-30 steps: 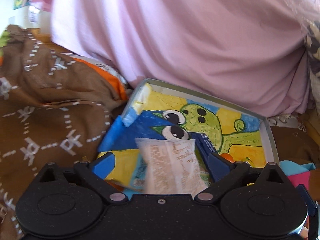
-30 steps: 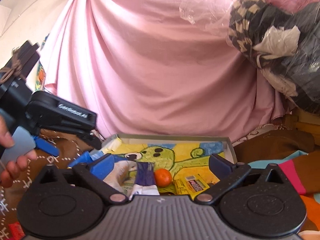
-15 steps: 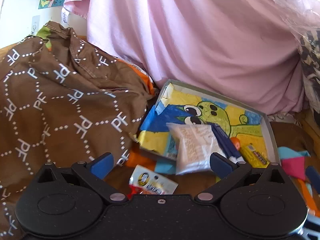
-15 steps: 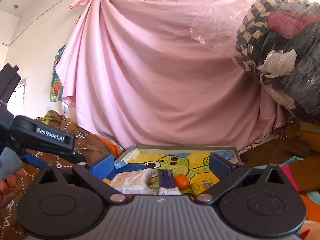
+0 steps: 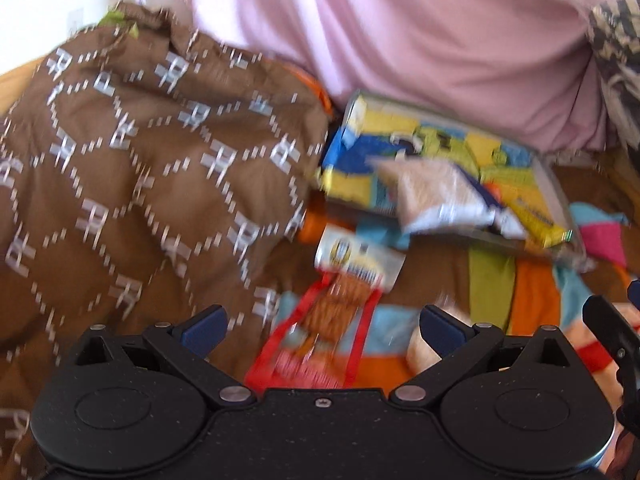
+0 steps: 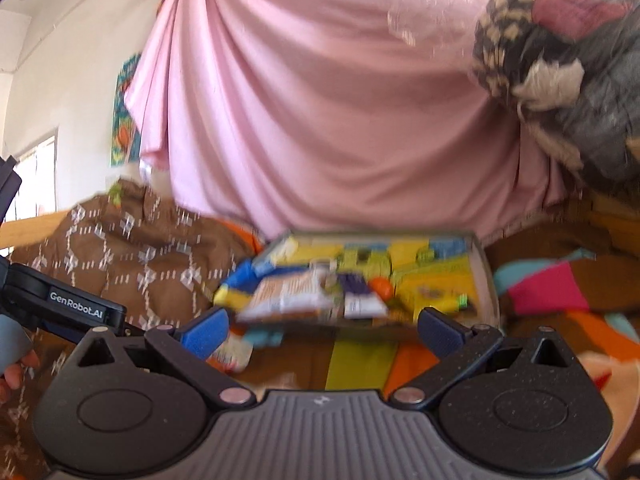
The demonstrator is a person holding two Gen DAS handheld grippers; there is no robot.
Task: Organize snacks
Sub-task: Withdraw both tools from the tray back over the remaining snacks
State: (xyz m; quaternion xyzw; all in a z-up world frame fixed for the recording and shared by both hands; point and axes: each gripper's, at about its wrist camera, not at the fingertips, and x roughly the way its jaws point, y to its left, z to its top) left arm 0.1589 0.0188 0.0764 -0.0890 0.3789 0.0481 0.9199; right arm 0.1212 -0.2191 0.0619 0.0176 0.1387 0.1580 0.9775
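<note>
The left wrist view looks forward and down past its fingers (image 5: pixel 204 326), close over a red packet (image 5: pixel 320 336) at lower centre. The right wrist view sits lower and more level, facing the pink curtain (image 6: pixel 320 100). Both share the tray (image 5: pixel 556 184) (image 6: pixel 486 276), mid-frame right, and the brown blanket (image 5: pixel 140 168) (image 6: pixel 152 256) at left.

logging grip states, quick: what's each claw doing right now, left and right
Left claw: open, holding nothing; a red snack pack lies between its fingers.
Right claw: open, holding nothing.

"GenRobot.AI" on left gripper (image 6: pixel 76 309)
</note>
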